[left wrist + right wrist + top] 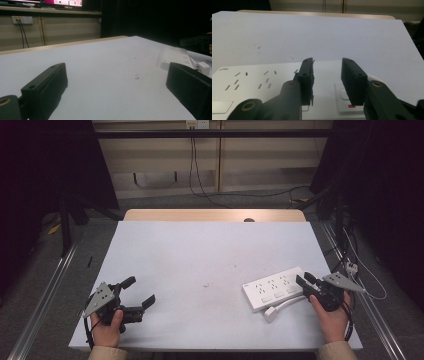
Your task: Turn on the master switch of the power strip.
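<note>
Power strip [272,288]: white, flat on counter [200,255], near its right front edge. Right gripper [306,281] over strip's right end, jaws apart, empty. Left gripper [138,291] well left of strip, released.

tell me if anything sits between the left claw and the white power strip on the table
Nothing visible does. The left claw is open over bare table, and the stretch across to the power strip holds only a few small dark specks. The right claw hangs over the strip's far end, not in between.
</note>
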`<move>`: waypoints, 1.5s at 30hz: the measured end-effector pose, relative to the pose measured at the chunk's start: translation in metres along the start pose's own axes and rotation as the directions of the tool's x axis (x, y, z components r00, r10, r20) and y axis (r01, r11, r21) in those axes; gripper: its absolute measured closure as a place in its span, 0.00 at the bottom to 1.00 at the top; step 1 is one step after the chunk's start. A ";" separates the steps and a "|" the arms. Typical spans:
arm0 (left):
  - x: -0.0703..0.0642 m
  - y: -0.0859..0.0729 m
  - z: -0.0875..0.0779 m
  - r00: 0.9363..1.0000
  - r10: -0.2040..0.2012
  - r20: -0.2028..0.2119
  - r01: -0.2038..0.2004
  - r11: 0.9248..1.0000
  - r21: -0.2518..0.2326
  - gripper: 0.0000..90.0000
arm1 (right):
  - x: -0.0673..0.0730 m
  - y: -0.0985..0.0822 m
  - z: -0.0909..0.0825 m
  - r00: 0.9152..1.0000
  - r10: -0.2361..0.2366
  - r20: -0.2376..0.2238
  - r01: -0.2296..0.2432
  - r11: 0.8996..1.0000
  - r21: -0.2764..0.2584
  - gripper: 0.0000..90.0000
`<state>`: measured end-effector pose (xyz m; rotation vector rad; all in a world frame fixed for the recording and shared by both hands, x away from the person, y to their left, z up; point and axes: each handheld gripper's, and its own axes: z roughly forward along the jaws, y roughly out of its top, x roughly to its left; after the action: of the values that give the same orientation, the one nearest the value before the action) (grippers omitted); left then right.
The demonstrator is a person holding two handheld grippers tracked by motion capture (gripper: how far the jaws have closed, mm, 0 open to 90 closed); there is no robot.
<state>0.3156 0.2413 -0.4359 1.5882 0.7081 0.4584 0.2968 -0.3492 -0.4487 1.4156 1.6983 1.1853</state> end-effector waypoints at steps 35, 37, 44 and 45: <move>0.000 0.000 0.000 1.000 -0.003 0.003 0.003 1.000 -0.005 0.04 | -0.010 0.000 -0.003 0.998 0.035 0.050 -0.037 0.998 0.047 0.93; 0.000 0.000 0.000 1.000 0.001 0.002 -0.001 1.000 -0.001 0.04 | -0.011 0.000 -0.003 0.998 0.033 0.053 -0.036 0.998 0.049 0.95; 0.000 0.000 0.000 1.000 0.001 0.001 -0.001 1.000 0.000 0.04 | -0.012 -0.001 -0.003 0.998 0.030 0.062 -0.034 0.998 0.059 0.98; 0.000 0.000 0.000 1.000 0.000 0.001 0.000 1.000 0.000 0.04 | -0.012 -0.001 -0.003 0.998 0.030 0.063 -0.033 0.998 0.060 0.98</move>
<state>0.3158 0.2411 -0.4356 1.5881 0.7075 0.4572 0.2971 -0.3615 -0.4492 1.5058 1.6878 1.1026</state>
